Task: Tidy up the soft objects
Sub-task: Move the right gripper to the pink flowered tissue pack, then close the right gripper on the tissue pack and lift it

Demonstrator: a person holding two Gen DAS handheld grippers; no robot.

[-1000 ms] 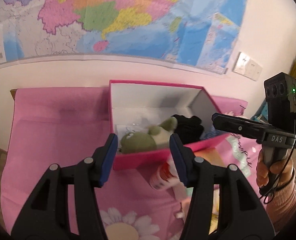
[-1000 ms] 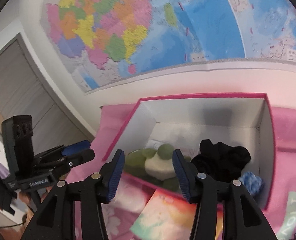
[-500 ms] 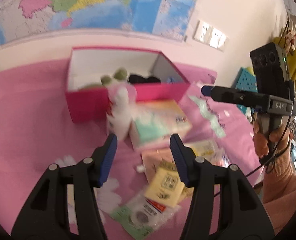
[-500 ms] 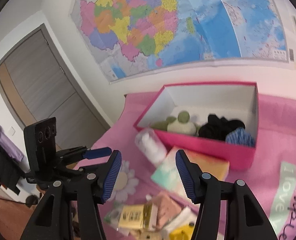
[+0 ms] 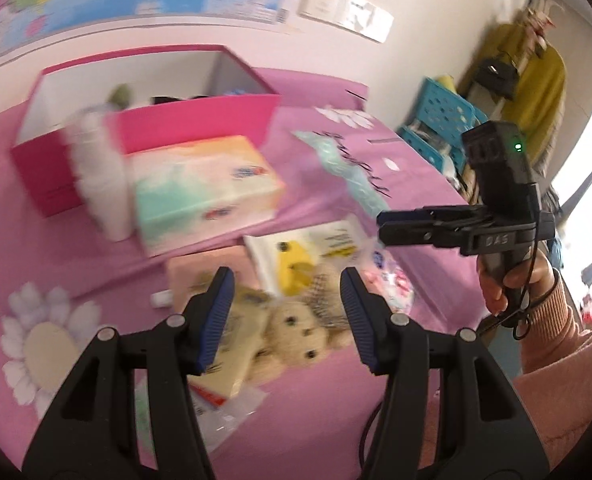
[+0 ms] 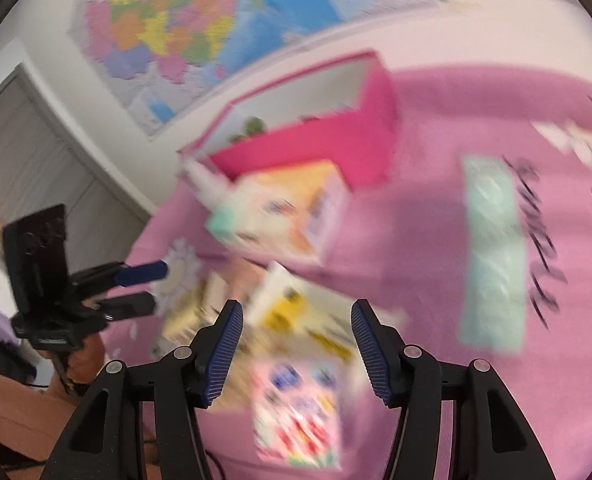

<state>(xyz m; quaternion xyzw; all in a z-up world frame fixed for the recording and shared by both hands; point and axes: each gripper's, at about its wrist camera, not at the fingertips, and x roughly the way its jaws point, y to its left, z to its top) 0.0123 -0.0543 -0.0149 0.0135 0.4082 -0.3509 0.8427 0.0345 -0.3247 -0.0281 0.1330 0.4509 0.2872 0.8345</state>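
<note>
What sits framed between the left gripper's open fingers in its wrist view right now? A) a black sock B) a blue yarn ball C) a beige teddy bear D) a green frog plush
C: the beige teddy bear lies on the pink cloth in the gap of the left gripper, whose pads are clear of it.

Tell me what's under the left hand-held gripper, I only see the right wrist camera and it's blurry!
Observer: A beige teddy bear lies face up on the pink cloth, just below the open left hand-held gripper.
Operator: Is it squeezed?
Observer: No, the pads are not touching it.
Operator: What's past the table?
Observer: A blue plastic crate, with a yellow garment hanging behind it.
</note>
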